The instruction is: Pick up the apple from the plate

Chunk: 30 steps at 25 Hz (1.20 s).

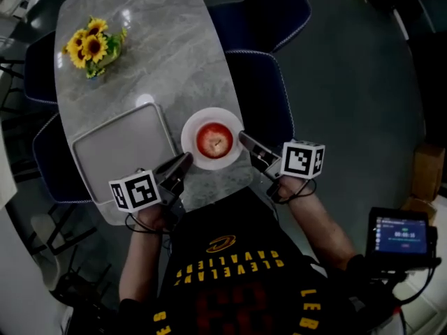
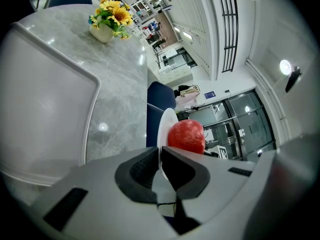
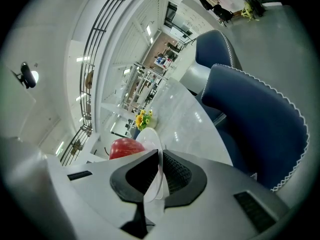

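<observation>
A red apple (image 1: 214, 139) lies in the middle of a round white plate (image 1: 192, 128) on the grey marble table. My left gripper (image 1: 187, 158) is shut on the plate's near-left rim, and my right gripper (image 1: 242, 137) is shut on its right rim. In the left gripper view the thin plate (image 2: 165, 126) edge runs between the dark pads of the left gripper (image 2: 160, 156), with the apple (image 2: 186, 135) just beyond. In the right gripper view the plate (image 3: 152, 139) rim sits between the pads of the right gripper (image 3: 160, 156), and the apple (image 3: 125, 147) shows to the left.
A grey tray (image 1: 119, 152) lies just left of the plate. A pot of sunflowers (image 1: 94, 47) stands at the table's far end. Blue chairs (image 1: 258, 89) flank the table's right side. A handheld screen (image 1: 399, 236) hangs at the lower right.
</observation>
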Each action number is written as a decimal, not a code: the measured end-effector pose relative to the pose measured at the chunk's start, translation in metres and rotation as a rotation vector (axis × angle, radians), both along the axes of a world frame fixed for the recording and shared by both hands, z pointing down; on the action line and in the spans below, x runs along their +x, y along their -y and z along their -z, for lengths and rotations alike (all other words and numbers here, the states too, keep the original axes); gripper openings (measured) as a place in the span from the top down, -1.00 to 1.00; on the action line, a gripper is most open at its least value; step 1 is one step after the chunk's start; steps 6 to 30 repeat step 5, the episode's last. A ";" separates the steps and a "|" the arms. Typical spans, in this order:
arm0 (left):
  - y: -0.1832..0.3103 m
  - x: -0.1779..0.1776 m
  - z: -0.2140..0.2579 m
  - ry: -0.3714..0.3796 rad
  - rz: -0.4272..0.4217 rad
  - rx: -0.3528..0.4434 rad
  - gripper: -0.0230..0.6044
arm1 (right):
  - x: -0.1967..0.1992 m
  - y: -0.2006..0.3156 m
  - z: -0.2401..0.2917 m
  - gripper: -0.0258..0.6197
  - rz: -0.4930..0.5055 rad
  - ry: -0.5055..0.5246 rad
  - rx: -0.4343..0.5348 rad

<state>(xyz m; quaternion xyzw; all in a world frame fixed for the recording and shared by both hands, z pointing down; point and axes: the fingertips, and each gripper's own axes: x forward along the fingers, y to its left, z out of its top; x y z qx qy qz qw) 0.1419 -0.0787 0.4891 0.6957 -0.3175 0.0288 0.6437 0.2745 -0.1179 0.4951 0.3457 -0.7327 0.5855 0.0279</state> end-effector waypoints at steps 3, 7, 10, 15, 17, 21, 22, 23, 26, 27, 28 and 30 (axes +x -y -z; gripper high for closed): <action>-0.002 -0.002 -0.001 -0.001 0.006 -0.006 0.85 | -0.001 -0.002 -0.003 0.81 -0.004 0.000 -0.013; -0.003 -0.005 -0.001 -0.001 0.009 -0.008 0.85 | -0.003 -0.002 -0.003 0.81 -0.003 0.001 -0.016; -0.003 -0.005 -0.001 -0.001 0.009 -0.008 0.85 | -0.003 -0.002 -0.003 0.81 -0.003 0.001 -0.016; -0.003 -0.005 -0.001 -0.001 0.009 -0.008 0.85 | -0.003 -0.002 -0.003 0.81 -0.003 0.001 -0.016; -0.003 -0.005 -0.001 -0.001 0.009 -0.008 0.85 | -0.003 -0.002 -0.003 0.81 -0.003 0.001 -0.016; -0.003 -0.005 -0.001 -0.001 0.009 -0.008 0.85 | -0.003 -0.002 -0.003 0.81 -0.003 0.001 -0.016; -0.003 -0.005 -0.001 -0.001 0.009 -0.008 0.85 | -0.003 -0.002 -0.003 0.81 -0.003 0.001 -0.016; -0.003 -0.005 -0.001 -0.001 0.009 -0.008 0.85 | -0.003 -0.002 -0.003 0.81 -0.003 0.001 -0.016; -0.003 -0.005 -0.001 -0.001 0.009 -0.008 0.85 | -0.003 -0.002 -0.003 0.81 -0.003 0.001 -0.016; -0.003 -0.005 -0.001 -0.001 0.009 -0.008 0.85 | -0.003 -0.002 -0.003 0.81 -0.003 0.001 -0.016; -0.003 -0.005 -0.001 -0.001 0.009 -0.008 0.85 | -0.003 -0.002 -0.003 0.81 -0.003 0.001 -0.016; -0.003 -0.005 -0.001 -0.001 0.009 -0.008 0.85 | -0.003 -0.002 -0.003 0.81 -0.003 0.001 -0.016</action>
